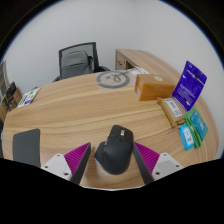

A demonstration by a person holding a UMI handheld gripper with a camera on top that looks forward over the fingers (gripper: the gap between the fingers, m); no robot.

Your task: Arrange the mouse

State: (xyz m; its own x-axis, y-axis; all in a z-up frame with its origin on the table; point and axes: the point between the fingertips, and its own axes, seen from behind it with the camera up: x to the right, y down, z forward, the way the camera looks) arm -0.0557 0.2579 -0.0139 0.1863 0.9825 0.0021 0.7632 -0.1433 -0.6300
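Note:
A black computer mouse [114, 148] lies on the wooden table [70, 115], between my two fingers. My gripper [112, 160] is open, with the magenta pads [76, 157] close on either side of the mouse. A little wood shows between the pads and the mouse's rear part. I cannot tell whether the pads touch its widest part.
A cardboard box [153, 87], a purple box [187, 84] and teal packets [193, 128] stand to the right beyond the fingers. A round grey disc [113, 79] lies at the far side. A dark flat object [25, 143] sits at left. A black office chair [78, 60] stands behind the table.

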